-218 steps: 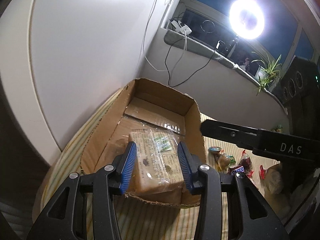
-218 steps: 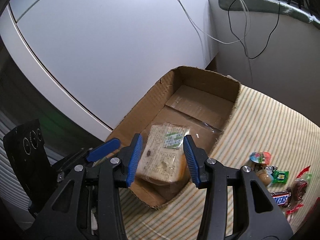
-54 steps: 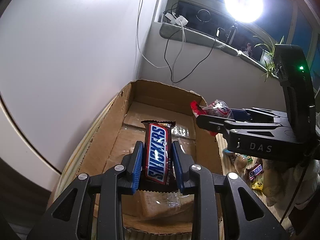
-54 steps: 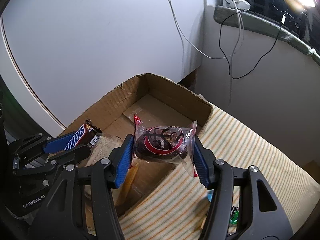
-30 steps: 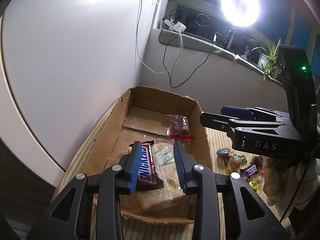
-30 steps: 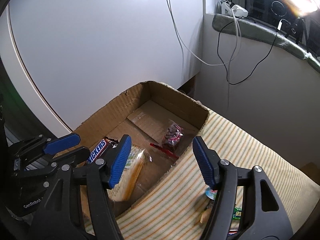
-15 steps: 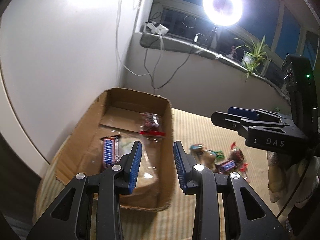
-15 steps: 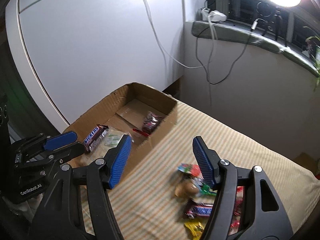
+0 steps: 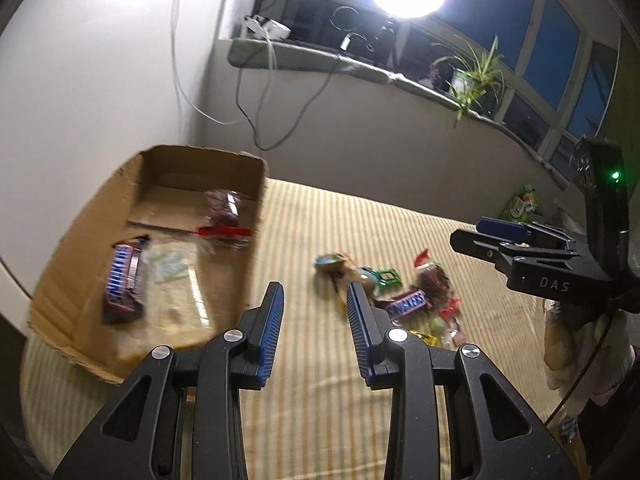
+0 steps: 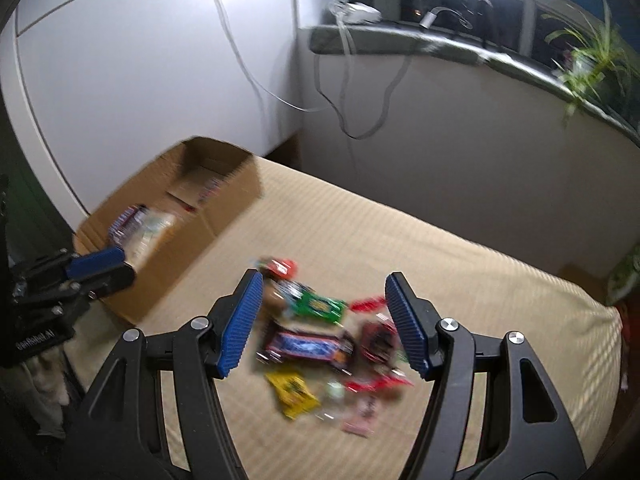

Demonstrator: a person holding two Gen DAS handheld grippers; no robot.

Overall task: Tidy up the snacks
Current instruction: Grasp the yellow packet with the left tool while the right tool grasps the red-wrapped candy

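Both empty: left claw (image 9: 315, 297) slightly parted, right claw (image 10: 323, 300) wide above loose snacks (image 10: 320, 340) on the striped bed (image 10: 460, 264) (cardboard box (image 9: 88, 208) aside); overlapping wrappers risk a double or slipped pinch.

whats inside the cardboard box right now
The cardboard box holds a Snickers bar, a clear-wrapped bread pack and a red-and-dark wrapped snack. Anything under the bread pack is hidden.
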